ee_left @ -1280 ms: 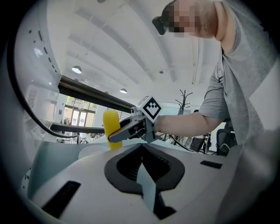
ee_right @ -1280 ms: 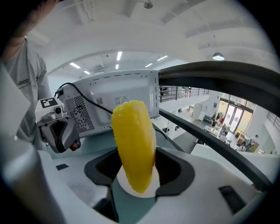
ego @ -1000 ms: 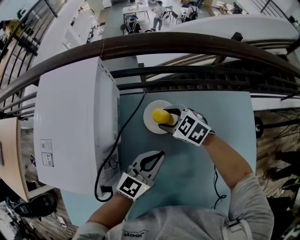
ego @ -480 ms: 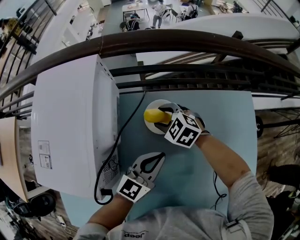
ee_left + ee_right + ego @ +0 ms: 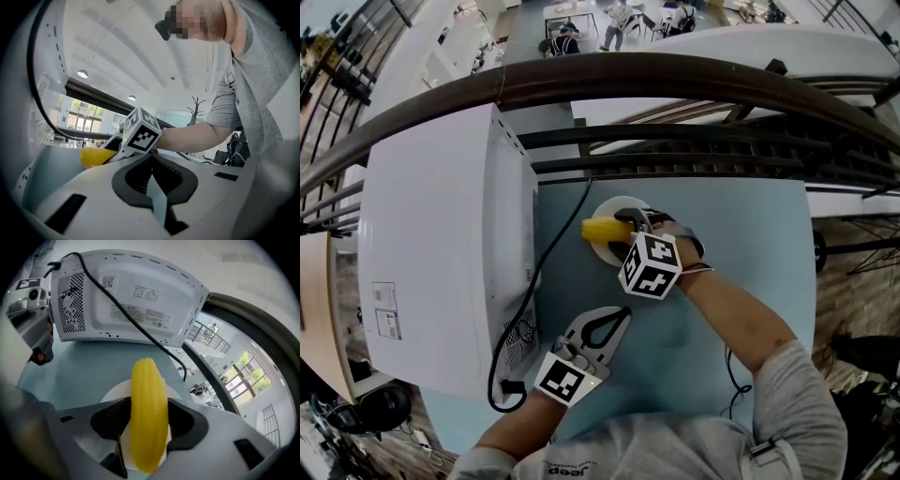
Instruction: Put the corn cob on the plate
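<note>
Right tongs (image 5: 625, 232) are clamped across the middle of the corn cob (image 5: 602, 230), with the pads tight on both sides in the right gripper view. Since a second ago your right hand has come down and rolled. The marker cube now sits lower and nearer you, and the cob has swung so its tip pokes left past the rim of the plate (image 5: 617, 205), toward the microwave (image 5: 441, 244). The rest of the cob is over the plate; I can't tell if it's touching yet. Left tongs (image 5: 619, 314) are closed on nothing, parked on the worktop (image 5: 750, 244) by the microwave's corner, and haven't moved. My read: you're in the final lowering and only the release is left. The overhang could let the cob roll off, so I'd nudge it right before you open.
</note>
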{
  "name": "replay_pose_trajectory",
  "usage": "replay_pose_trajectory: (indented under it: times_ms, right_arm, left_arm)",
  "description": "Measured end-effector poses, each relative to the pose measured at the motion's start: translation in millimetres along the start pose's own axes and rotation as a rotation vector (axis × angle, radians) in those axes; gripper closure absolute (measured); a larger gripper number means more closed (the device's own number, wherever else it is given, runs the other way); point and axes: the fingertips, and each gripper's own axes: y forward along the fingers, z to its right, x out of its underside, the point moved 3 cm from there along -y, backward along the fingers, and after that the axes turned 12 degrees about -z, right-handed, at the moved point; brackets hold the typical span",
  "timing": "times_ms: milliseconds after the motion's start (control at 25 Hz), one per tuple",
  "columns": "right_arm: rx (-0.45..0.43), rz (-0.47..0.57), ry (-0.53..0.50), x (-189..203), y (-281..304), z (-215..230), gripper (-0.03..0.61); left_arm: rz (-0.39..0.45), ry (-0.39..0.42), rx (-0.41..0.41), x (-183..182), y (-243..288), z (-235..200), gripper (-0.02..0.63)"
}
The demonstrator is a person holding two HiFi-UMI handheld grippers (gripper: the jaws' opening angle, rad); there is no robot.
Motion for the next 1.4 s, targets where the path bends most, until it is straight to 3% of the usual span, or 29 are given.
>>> replay_pose_trajectory:
  times_ms: [480,800,1400]
  right_arm:
    - [-0.009,0.026,0.028,2.8,2.8,-0.8,0.331]
    - [-0.017,0.074,0.062,1.4,-4.1,-0.7,0.287]
    - [0.068,0.210,0.227,4.6,-89.3,4.9,0.279]
  left_arm:
    - [-0.006,-0.002,0.000,3.2,-0.1,-1.1,0.595]
    - [-0.005,0.005,-0.008,1.7,-3.9,-0.8,0.595]
    - [0.025,0.040,-0.009,-26.9,-35.0,26.4,0.595]
